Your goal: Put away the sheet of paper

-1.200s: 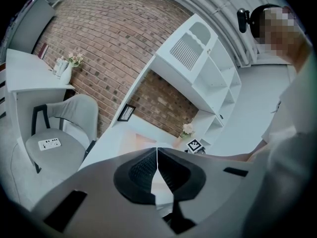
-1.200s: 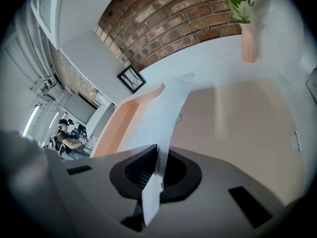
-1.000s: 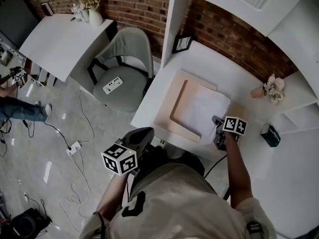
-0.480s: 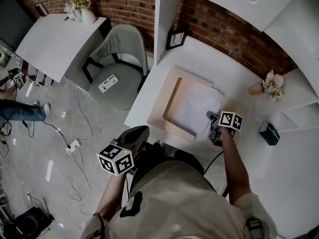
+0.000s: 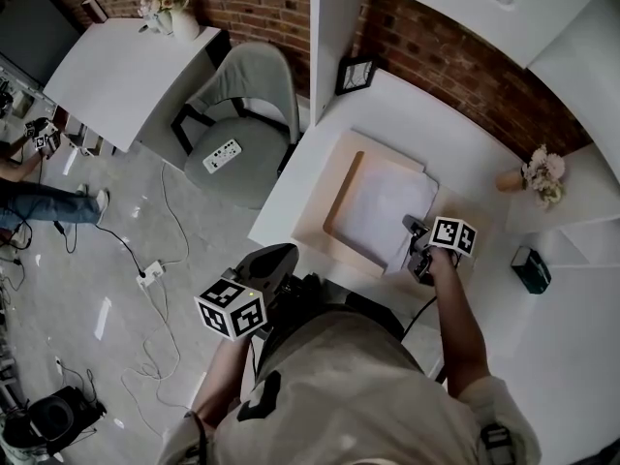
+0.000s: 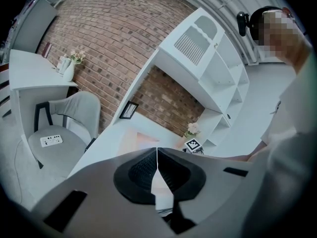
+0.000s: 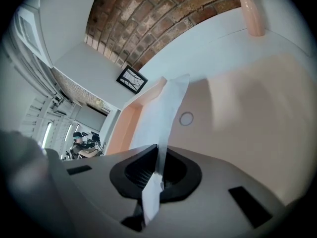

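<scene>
R gripper (image 7: 158, 158) pinching sheet of paper (image 7: 167, 110) over tray (image 5: 336, 174)

We see its ribbed black pads (image 7: 140, 170) clamped on the sheet's near edge. The paper is thin, limp and white. It stands on edge btwn the fingers, then runs fwd over the smooth peach rectangular tray w/ raised rim. L gripper (image 6: 157, 155) has jaws pressed together w/ nothing btwn them, off the white desk's (image 5: 418, 114) near edge.

right claw (image 7: 158, 170) clamped on sheet of paper (image 7: 166, 113), peach tray (image 7: 242, 118) beneath, framed picture (image 7: 132, 79) by brick wall (image 7: 163, 19)
</scene>
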Motion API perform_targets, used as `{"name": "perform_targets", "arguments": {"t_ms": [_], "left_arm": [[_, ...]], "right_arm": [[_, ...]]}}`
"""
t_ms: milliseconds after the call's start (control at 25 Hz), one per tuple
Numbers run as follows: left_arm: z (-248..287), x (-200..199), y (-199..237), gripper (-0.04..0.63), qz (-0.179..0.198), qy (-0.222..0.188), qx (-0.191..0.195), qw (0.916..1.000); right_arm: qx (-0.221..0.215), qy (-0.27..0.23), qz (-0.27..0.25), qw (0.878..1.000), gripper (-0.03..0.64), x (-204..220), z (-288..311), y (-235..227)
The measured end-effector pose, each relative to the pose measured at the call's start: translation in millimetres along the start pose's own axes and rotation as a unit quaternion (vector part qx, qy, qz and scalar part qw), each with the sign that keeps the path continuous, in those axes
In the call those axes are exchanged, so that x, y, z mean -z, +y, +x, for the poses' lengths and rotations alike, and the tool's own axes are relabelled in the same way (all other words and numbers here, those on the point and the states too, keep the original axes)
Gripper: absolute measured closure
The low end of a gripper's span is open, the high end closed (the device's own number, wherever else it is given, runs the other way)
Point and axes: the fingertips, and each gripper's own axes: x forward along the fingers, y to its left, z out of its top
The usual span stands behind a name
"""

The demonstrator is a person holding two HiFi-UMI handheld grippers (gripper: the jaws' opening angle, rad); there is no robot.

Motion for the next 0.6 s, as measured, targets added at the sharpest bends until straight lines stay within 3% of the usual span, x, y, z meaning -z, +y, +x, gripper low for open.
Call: {"name": "perform_targets", "arguments": {"t_ms": [600], "left_arm": [[-14,0,10,0.575,-0.002,-0.013,-0.009,0.9999]], "right_arm": [[-0.014,0.007,-0.012,1.000,0.589,2,14,27]]}}
